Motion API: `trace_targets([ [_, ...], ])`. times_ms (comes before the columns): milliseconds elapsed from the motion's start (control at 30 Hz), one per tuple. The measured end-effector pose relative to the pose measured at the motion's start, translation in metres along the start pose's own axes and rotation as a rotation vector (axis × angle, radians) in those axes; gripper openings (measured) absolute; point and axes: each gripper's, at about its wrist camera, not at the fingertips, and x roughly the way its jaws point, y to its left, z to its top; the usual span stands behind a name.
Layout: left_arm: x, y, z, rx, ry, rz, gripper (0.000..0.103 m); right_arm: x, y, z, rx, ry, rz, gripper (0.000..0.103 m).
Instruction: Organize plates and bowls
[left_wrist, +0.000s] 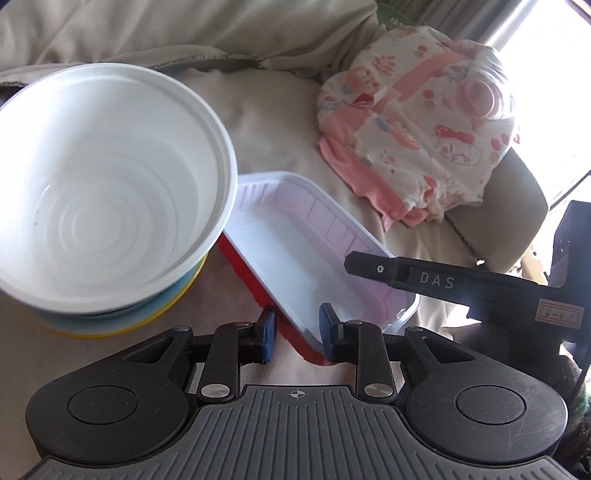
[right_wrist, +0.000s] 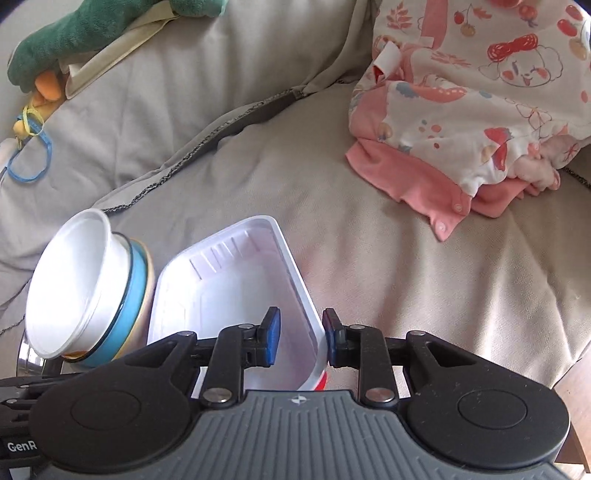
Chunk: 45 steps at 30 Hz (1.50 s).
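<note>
**Mia:** What are the left tongs (left_wrist: 297, 334) doing?

**Ben:** They sit over the near corner of the long white plastic tray (left_wrist: 280, 236). The rim is between the blue pads (left_wrist: 267, 334). I cannot tell if the pads squeeze it or only stand around it.

**Mia:** And the right tongs (right_wrist: 301, 339)?

**Ben:** They are closed on the right side wall of that tray. One pad is inside the tray and one is outside.

**Mia:** Why two tongs for one tray?

**Ben:** I think it is because the tray is long and bendy. A hold on two sides keeps it flat.

**Mia:** Where is the tray?

**Ben:** It sits inside a red tray (left_wrist: 258, 291) of the same shape. Only a red edge peeks out under it. Both lie low on the beige sofa cover (left_wrist: 266, 129).

**Mia:** What is next to the tray?

**Ben:** Just left of it is a white round bowl (left_wrist: 103, 184) with rings in it. It almost touches the tray. It stands in a blue bowl (left_wrist: 110, 317), and that stands on a yellow dish (left_wrist: 110, 334). Round things go in one pile, long ones in the other, I think.

**Mia:** Anything else?

**Ben:** Past the tray, to the right and well apart, lies a pink and white printed cloth (left_wrist: 417, 129).

**Mia:** How are the hands held?

**Ben:** Both tongs point down at a slant, from the near side of the tray. It looks like setting down, so letting go may be next.
</note>
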Motion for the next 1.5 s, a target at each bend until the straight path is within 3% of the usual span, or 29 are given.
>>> trace_targets([
  [100, 0.003, 0.002, -0.005, -0.004, 0.017, 0.023, 0.028, 0.001, 0.004, -0.005, -0.007, 0.017, 0.012, 0.028],
  [200, 0.008, 0.013, -0.016, -0.039, 0.049, 0.036, 0.028, 0.006, 0.005, -0.012, 0.006, 0.035, 0.021, 0.038],
  [300, 0.003, 0.029, -0.027, -0.101, 0.069, 0.003, 0.028, 0.003, 0.009, -0.018, 0.013, 0.036, 0.024, 0.04],
  [400, -0.015, 0.045, -0.036, -0.135, 0.055, -0.019, 0.028, -0.008, 0.016, -0.017, -0.011, 0.003, 0.022, 0.048],
  [567, -0.073, 0.072, -0.041, -0.205, -0.065, -0.039, 0.028, -0.029, 0.031, -0.002, -0.081, -0.072, -0.018, 0.052],
  [700, -0.122, 0.091, -0.042, -0.243, -0.206, 0.006, 0.028, -0.052, 0.047, 0.008, -0.061, -0.131, 0.012, 0.053],
  [867, -0.176, 0.124, -0.054, -0.337, -0.369, 0.233, 0.028, -0.086, 0.101, 0.009, -0.167, -0.226, 0.088, 0.06],
  [1067, -0.229, 0.163, -0.076, -0.443, -0.481, 0.293, 0.028, -0.097, 0.158, 0.016, -0.234, -0.278, 0.152, 0.062],
  [1167, -0.238, 0.172, -0.083, -0.445, -0.512, 0.29, 0.028, -0.09, 0.181, 0.013, -0.278, -0.267, 0.177, 0.063],
  [1267, -0.233, 0.184, -0.092, -0.494, -0.48, 0.265, 0.028, -0.077, 0.188, 0.001, -0.316, -0.24, 0.147, 0.063],
  [1400, -0.243, 0.188, -0.102, -0.495, -0.451, 0.174, 0.028, -0.078, 0.163, -0.008, -0.304, -0.221, 0.111, 0.063],
  [1500, -0.269, 0.186, -0.107, -0.444, -0.452, 0.209, 0.028, -0.085, 0.136, -0.005, -0.26, -0.256, 0.046, 0.069],
])
